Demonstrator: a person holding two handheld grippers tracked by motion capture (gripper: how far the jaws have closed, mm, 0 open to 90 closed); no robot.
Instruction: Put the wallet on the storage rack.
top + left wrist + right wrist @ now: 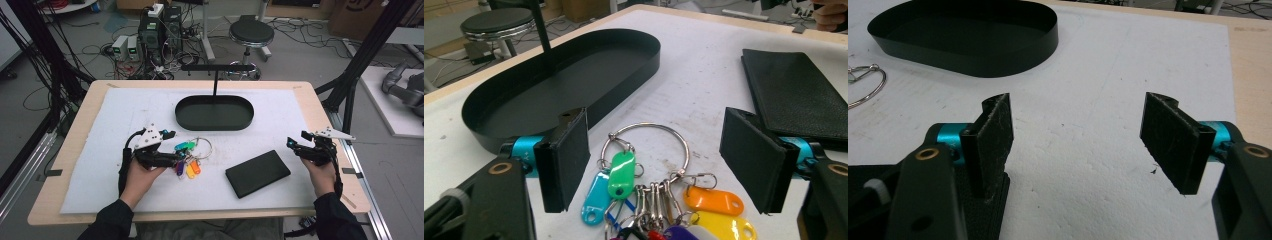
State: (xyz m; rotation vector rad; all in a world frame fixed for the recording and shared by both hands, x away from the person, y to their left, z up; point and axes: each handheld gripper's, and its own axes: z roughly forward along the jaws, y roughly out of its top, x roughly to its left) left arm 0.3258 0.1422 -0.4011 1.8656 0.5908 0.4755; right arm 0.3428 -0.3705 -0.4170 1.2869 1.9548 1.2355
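A black oval tray [214, 113] lies at twelve o'clock of the key ring [191, 155], a black wallet [257, 173] at four. The tags fan toward six between the wide-open left gripper [176, 158]; the right gripper [291, 146] gapes empty.

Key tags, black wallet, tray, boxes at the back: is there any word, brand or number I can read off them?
None legible.
Key tags: coloured plastic, their faces show no writing.
Black wallet: plain, no mark visible.
Black oval tray: plain.
Cardboard box on the floor behind the table: a dark printed mark, cut off and too blurred to read.
Power units on the floor: too small to read.
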